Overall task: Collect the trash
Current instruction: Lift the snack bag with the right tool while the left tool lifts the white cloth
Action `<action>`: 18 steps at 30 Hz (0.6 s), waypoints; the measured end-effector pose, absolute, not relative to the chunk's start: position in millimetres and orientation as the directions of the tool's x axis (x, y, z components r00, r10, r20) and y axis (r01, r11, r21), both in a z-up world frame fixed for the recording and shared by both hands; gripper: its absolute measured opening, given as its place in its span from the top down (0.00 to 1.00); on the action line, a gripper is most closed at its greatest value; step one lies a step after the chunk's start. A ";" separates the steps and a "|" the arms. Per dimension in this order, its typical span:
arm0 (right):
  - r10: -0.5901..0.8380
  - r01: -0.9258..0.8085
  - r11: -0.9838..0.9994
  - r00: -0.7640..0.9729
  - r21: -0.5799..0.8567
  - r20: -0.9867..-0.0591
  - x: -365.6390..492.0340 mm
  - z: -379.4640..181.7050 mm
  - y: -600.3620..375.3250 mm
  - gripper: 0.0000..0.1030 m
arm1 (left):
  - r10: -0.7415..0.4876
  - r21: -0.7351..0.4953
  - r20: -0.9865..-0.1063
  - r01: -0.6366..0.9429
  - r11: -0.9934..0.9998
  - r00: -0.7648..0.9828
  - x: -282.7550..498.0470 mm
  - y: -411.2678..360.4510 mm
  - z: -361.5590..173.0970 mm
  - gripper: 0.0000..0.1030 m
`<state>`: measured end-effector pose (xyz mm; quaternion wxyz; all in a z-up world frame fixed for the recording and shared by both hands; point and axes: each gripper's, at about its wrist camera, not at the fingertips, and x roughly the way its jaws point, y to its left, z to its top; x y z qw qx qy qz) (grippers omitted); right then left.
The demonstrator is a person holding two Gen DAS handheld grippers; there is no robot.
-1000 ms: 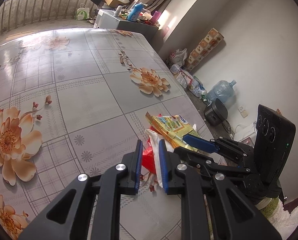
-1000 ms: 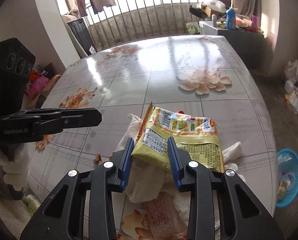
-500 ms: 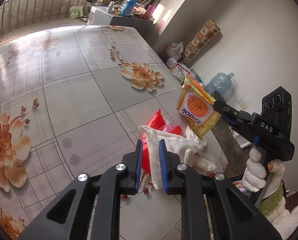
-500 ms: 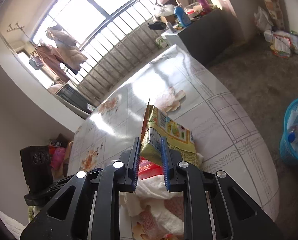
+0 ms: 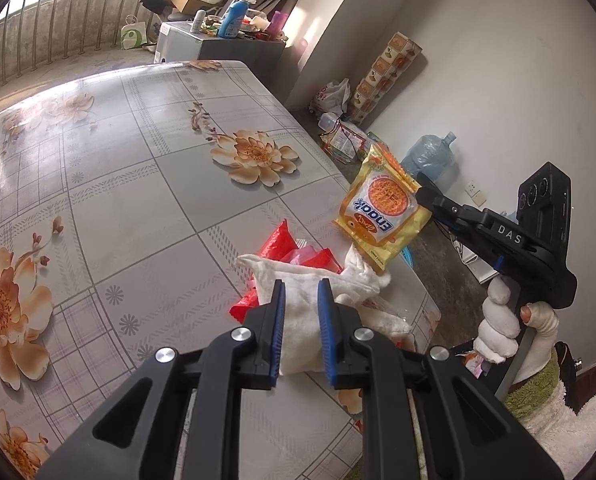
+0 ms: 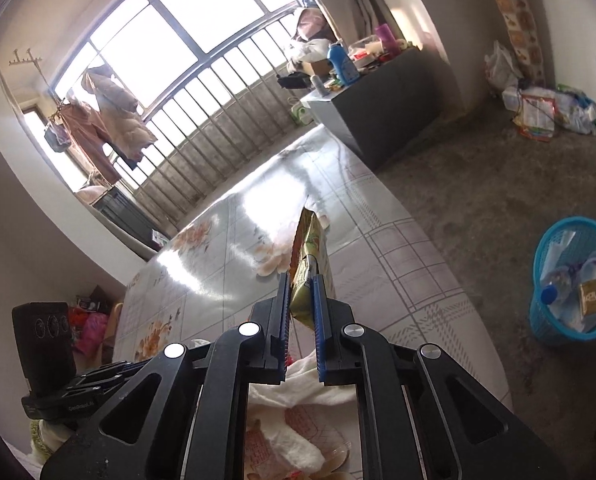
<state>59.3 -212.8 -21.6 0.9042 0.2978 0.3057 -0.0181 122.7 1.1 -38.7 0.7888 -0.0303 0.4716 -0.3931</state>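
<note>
A yellow instant-noodle packet (image 5: 382,212) hangs in the air past the table's right edge. My right gripper (image 6: 301,292) pinches it, and its jaws are still closing on it. In the right wrist view the packet (image 6: 310,256) stands edge-on between the blue pads. My left gripper (image 5: 301,300) is low over the trash pile, shut on a white cloth (image 5: 298,332) that fills the gap between its pads. Red wrappers (image 5: 281,244) lie under and behind the cloth. A gloved hand (image 5: 498,332) holds the right gripper's handle.
The floral tablecloth covers the table (image 5: 117,160), whose edge runs just right of the pile. A blue basket (image 6: 570,280) with bottles and wrappers stands on the floor at the right. A cluttered cabinet (image 5: 225,40), bags and a water jug (image 5: 430,156) line the wall.
The right gripper lifted the noodle packet off the pile, rolled it edge-on and narrowed its jaws on it. The left gripper stayed on the cloth and shifted slightly.
</note>
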 end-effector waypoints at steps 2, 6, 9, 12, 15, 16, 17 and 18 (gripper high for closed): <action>0.177 0.202 0.799 0.820 0.566 -0.543 56.2 -23.8 -218.0 0.91 | -0.647 -0.409 -0.725 0.610 0.679 0.235 118.9 -4.1 -38.1 0.85; 0.181 0.218 0.786 0.814 0.579 -0.552 56.0 -30.2 -222.1 0.91 | -0.646 -0.364 -0.732 0.676 0.641 0.218 106.0 -19.6 -36.0 0.85; 0.186 0.223 0.780 0.810 0.585 -0.556 55.4 -32.0 -222.9 0.91 | -0.628 -0.305 -0.751 0.736 0.605 0.205 95.3 -36.3 -37.4 0.84; 0.185 0.224 0.780 0.810 0.584 -0.557 55.8 -31.5 -222.8 0.91 | -0.567 -0.223 -0.797 0.773 0.594 0.206 87.7 -53.9 -47.4 0.83; 0.182 0.227 0.783 0.807 0.580 -0.562 55.4 -31.0 -221.3 0.91 | -0.501 -0.152 -0.838 0.789 0.596 0.217 82.5 -65.8 -59.8 0.83; 0.182 0.228 0.783 0.805 0.579 -0.564 55.3 -31.5 -221.0 0.91 | -0.489 -0.140 -0.845 0.791 0.595 0.219 81.8 -67.9 -62.5 0.83; 0.183 0.228 0.783 0.805 0.578 -0.565 55.5 -31.2 -220.9 0.91 | -0.480 -0.133 -0.849 0.791 0.597 0.220 81.9 -68.2 -65.8 0.83; 0.183 0.228 0.783 0.805 0.579 -0.565 55.2 -31.2 -220.7 0.91 | -0.475 -0.130 -0.852 0.791 0.598 0.219 82.2 -69.3 -67.5 0.83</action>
